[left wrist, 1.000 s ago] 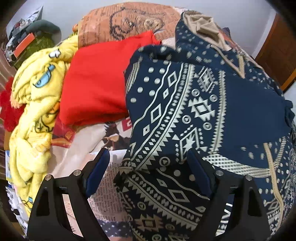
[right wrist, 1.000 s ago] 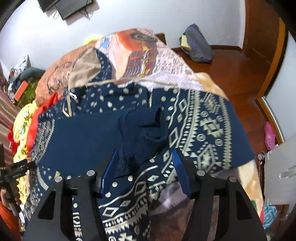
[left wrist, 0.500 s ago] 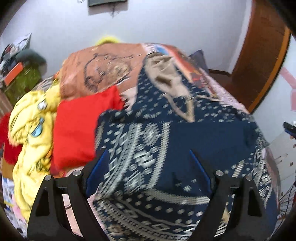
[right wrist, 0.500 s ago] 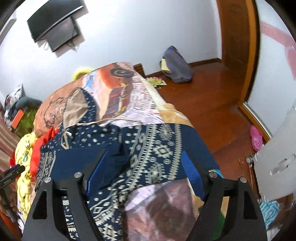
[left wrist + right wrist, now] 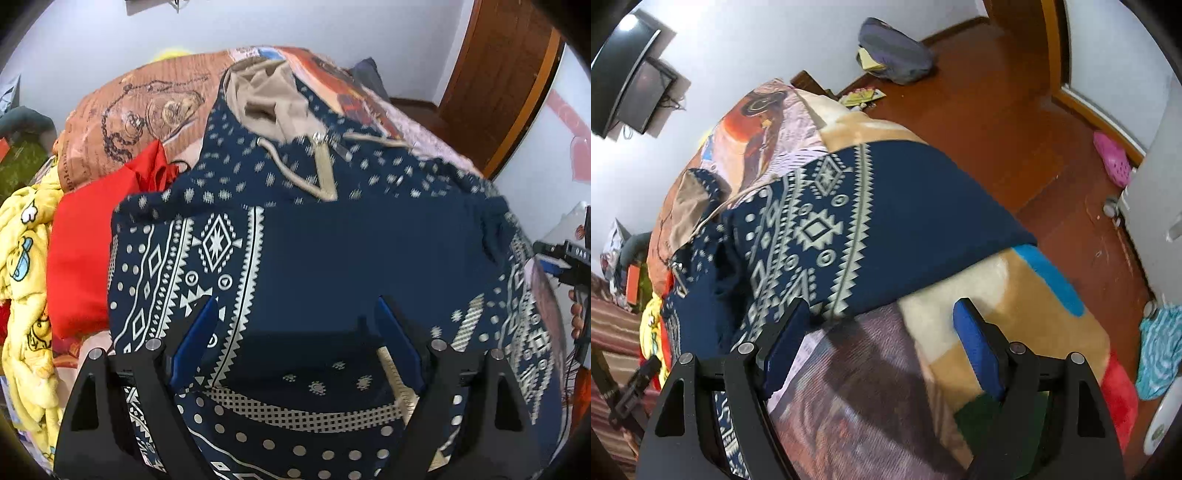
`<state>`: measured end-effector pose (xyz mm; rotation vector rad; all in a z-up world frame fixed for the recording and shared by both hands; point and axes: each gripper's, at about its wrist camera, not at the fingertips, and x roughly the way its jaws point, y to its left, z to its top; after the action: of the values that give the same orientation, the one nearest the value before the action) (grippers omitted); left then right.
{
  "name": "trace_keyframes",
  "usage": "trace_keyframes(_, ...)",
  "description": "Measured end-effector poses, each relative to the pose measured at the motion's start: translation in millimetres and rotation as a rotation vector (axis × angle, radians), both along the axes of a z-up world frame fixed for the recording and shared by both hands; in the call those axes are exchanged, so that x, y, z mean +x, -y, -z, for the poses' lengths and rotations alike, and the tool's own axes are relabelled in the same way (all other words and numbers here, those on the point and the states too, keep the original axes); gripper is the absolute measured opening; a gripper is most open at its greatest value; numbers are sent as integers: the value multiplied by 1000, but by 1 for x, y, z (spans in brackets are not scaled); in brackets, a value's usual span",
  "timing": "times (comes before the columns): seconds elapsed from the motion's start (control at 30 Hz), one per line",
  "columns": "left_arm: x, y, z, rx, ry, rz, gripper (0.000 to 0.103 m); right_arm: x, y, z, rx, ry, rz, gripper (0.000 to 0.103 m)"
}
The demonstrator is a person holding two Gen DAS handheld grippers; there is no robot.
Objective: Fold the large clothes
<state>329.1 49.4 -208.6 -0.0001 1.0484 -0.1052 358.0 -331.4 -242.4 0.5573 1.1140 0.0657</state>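
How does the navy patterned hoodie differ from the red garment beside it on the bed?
The navy hoodie carries pale geometric bands and dots; the red garment is plain. The hoodie lies spread wide in front; the red one sits partly tucked under the hoodie's left edge. Both rest on the printed bedspread.

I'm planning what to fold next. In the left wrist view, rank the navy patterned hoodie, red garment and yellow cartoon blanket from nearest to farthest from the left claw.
1. Navy patterned hoodie, directly under the left claw.
2. Red garment, to the left.
3. Yellow cartoon blanket, far left edge.
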Motion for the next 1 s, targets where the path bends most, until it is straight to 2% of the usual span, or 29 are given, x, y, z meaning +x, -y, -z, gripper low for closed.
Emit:
trace_keyframes(0.27,7,-18,26,-11,-71,-62,86,30,5,11,18,23,16,80)
trace_keyframes(0.37,6,-23,27,-13,-73,-79,86,37,13,13,46,29,57,77)
trace_keyframes(0.47,3,-26,25,-12,-67,-88,86,41,16,11,29,40,93,58)
trace_keyframes(0.53,1,-27,23,-8,-58,-89,86,43,14,6,15,53,110,33)
trace_keyframes(0.63,-3,-27,18,5,-43,-90,86,42,12,-7,-18,83,126,13)
trace_keyframes(0.73,-7,-29,11,3,-27,-86,86,38,6,-29,-45,138,107,11)
trace_keyframes(0.87,-13,-33,1,-6,-4,-88,86,31,-14,-72,-100,225,44,10)
trace_keyframes(1.0,-21,-39,-10,-23,23,-92,86,26,-39,-113,-114,312,-16,10)
